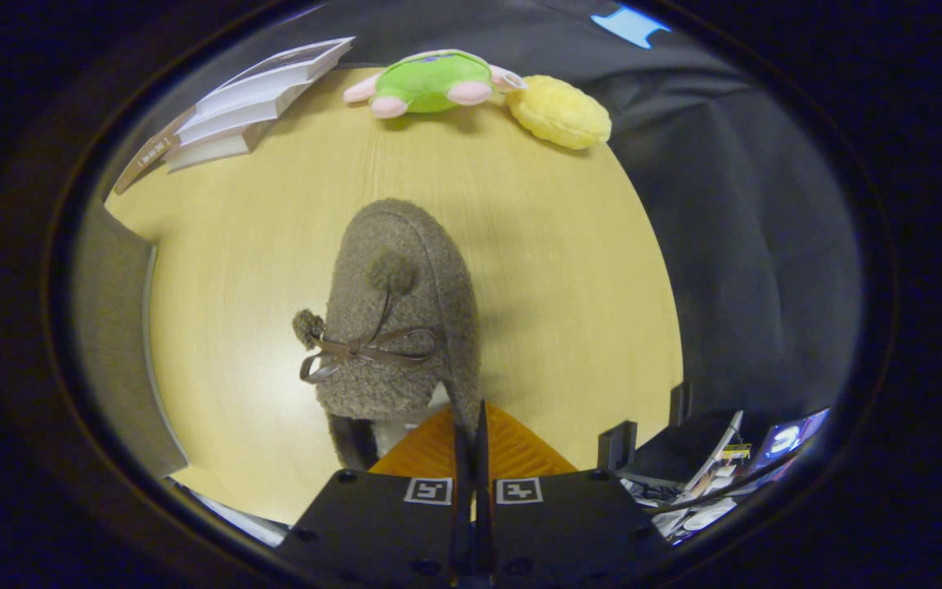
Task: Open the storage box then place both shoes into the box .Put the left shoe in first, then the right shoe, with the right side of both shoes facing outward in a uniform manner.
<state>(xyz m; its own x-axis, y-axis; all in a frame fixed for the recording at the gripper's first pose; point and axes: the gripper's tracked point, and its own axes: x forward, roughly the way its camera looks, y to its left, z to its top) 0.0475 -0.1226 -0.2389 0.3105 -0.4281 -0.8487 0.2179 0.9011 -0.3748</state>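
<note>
Clearly the gripper [471, 425] has its fingers closed almost together, pinching the heel rim of a fuzzy grey-brown slipper [401, 319]; the slipper points its toe away from the fingers, out over the pale wooden counter [569, 270], and a thin bow with two pompoms crosses its top. A grey wall at the left, likely the storage box [115, 343], stands just beside the slipper. To do this step well, the person should probably keep the pinch firm on the soft rim, since plush fabric can slip, and swing the slipper toward that box so its right side faces outward. Beyond the slipper lie a green plush toy [430, 82], a yellow plush ball [559, 112] and a stack of books [250, 98]. Writing on the lowest spine is too small to read; the fingers' base carries two square coded markers [473, 490]
</note>
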